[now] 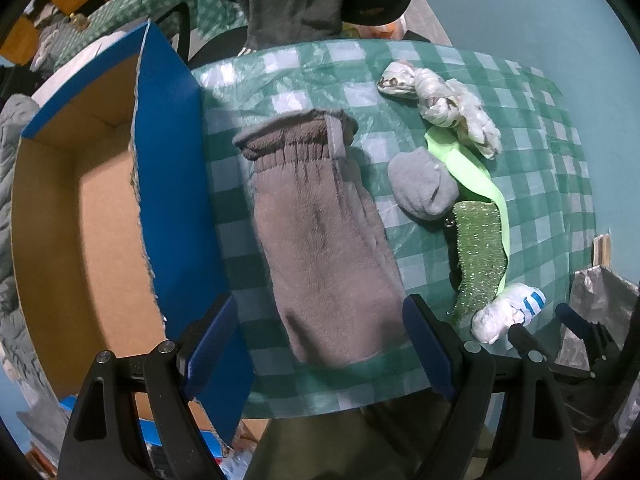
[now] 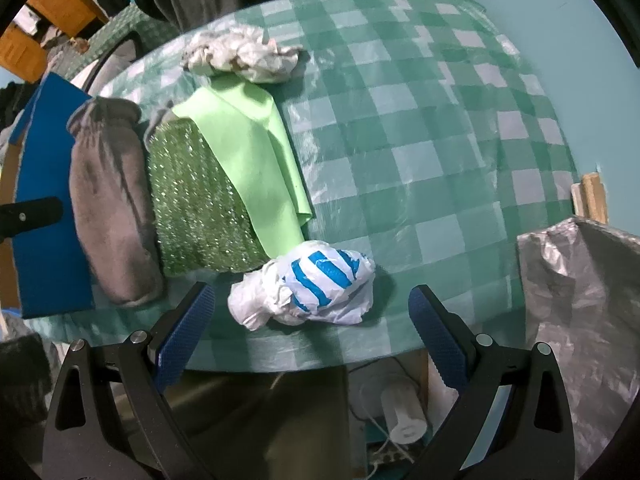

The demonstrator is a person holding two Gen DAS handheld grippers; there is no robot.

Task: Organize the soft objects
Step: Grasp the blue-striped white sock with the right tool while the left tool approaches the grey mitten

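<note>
In my left wrist view, the left gripper [image 1: 320,344] has its fingers spread wide, holding nothing, with the toe end of the fuzzy grey sock [image 1: 320,236] lying between them at the bottom centre. The open cardboard box [image 1: 104,220] with its blue flap fills the left of the frame, and I can see nothing inside the part that shows. Right of centre lie a small balled grey sock [image 1: 422,184], a glittery green cloth [image 1: 478,256] on a lime-green sheet [image 1: 468,164], and a knotted white plastic bag [image 1: 444,100] toward the upper right. The right gripper's dark frame shows at the lower right edge.

In my right wrist view, the right gripper [image 2: 312,328] is likewise spread and empty, bracketing the blue-striped plastic bag [image 2: 316,288] at lower centre without touching it. A crinkled silver bag [image 2: 580,300] stands open at the right edge.

I judge the sorting barely begun: every soft item I can see remains on the checked tablecloth [image 2: 420,140], and both grippers look poised for first pickups.
</note>
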